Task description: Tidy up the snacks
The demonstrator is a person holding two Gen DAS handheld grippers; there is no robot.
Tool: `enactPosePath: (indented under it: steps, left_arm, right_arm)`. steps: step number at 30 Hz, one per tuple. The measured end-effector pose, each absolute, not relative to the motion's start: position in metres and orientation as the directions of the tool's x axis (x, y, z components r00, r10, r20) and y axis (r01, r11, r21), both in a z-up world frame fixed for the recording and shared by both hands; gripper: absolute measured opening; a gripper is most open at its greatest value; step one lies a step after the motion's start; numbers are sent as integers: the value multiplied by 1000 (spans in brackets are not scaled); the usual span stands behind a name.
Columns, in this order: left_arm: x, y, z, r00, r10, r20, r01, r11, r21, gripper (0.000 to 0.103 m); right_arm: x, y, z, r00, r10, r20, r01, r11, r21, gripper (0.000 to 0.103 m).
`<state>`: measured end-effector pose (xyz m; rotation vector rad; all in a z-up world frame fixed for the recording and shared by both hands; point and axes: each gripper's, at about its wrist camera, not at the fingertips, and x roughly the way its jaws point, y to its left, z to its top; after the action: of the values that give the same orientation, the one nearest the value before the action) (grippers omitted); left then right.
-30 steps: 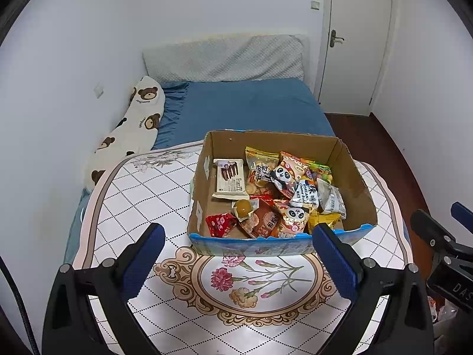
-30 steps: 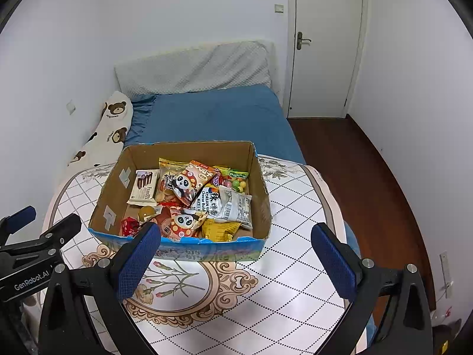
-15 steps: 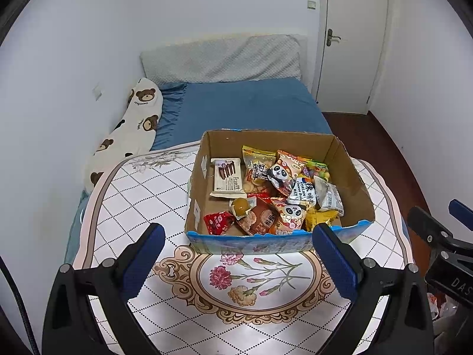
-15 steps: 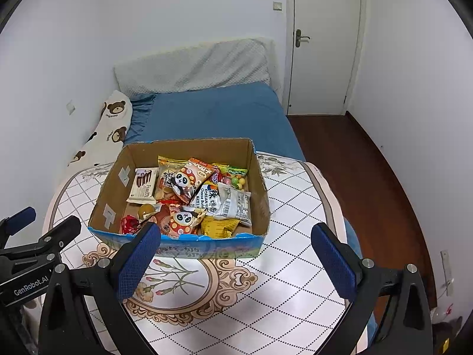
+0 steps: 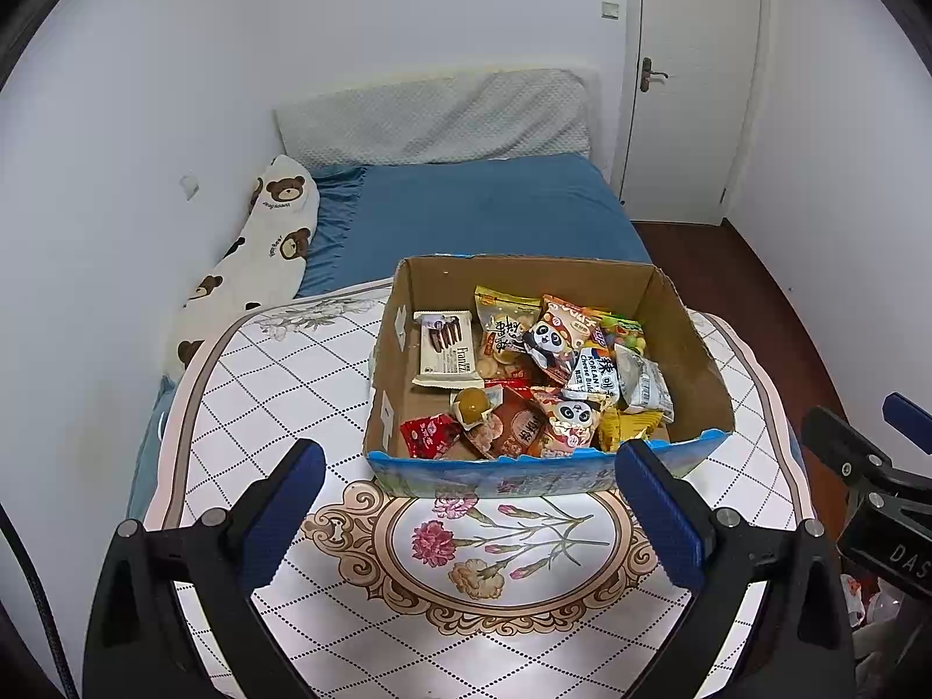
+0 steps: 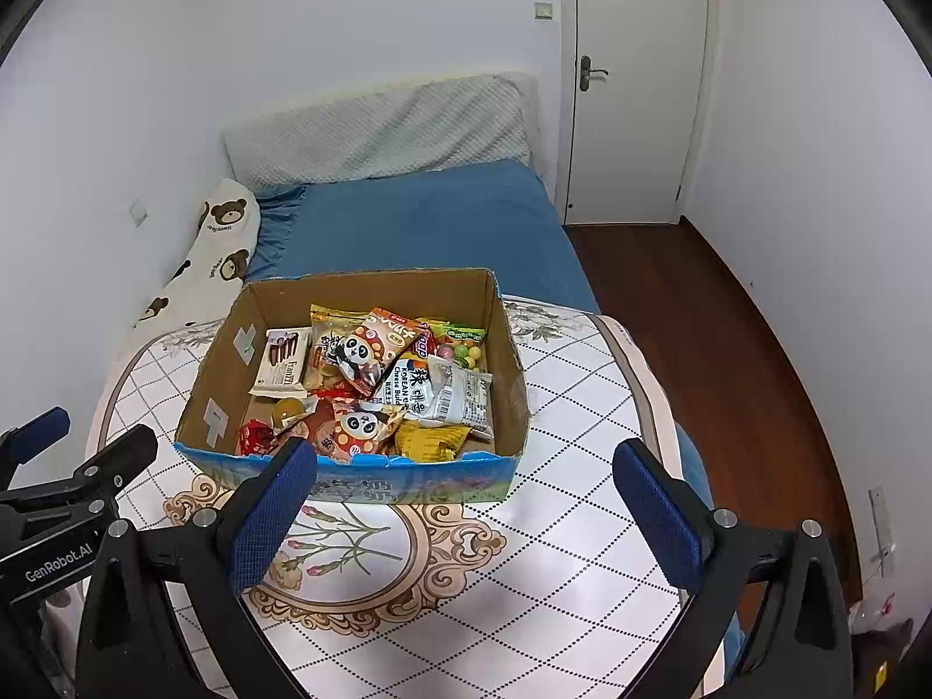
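Note:
An open cardboard box (image 5: 687, 343) (image 6: 221, 361) with a blue printed front sits on the patterned table (image 5: 279, 384) (image 6: 582, 408). Inside lie several snack packets: a white wafer pack (image 5: 445, 346) (image 6: 283, 362), panda bags (image 5: 553, 341) (image 6: 364, 352), a red packet (image 5: 430, 434) (image 6: 256, 437), a yellow bag (image 5: 629, 425) (image 6: 428, 440). My left gripper (image 5: 469, 515) hangs open in front of the box, holding nothing. My right gripper (image 6: 463, 509) is likewise open and empty, short of the box's front edge. Each gripper shows at the other view's side edge.
A bed with a blue sheet (image 5: 483, 209) (image 6: 419, 221) and a bear-print pillow (image 5: 262, 244) stands right behind the table. A white door (image 5: 690, 76) (image 6: 635, 76) and dark wood floor (image 6: 699, 314) lie to the right.
Both grippers have drawn back slightly from the box and shifted a little; the box now sits a bit higher in both views. Jaws stay open. Snacks have not moved.

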<state>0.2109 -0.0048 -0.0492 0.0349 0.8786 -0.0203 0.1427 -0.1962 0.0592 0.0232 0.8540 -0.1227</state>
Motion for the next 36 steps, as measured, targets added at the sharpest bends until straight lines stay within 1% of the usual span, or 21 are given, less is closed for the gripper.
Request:
enactPosePath:
  steps: [36]
  left_arm:
    - [204, -10, -43, 645, -24, -763, 57, 998, 17, 102]
  right_arm:
    - [137, -201, 62, 645, -98, -758, 130, 991, -18, 103]
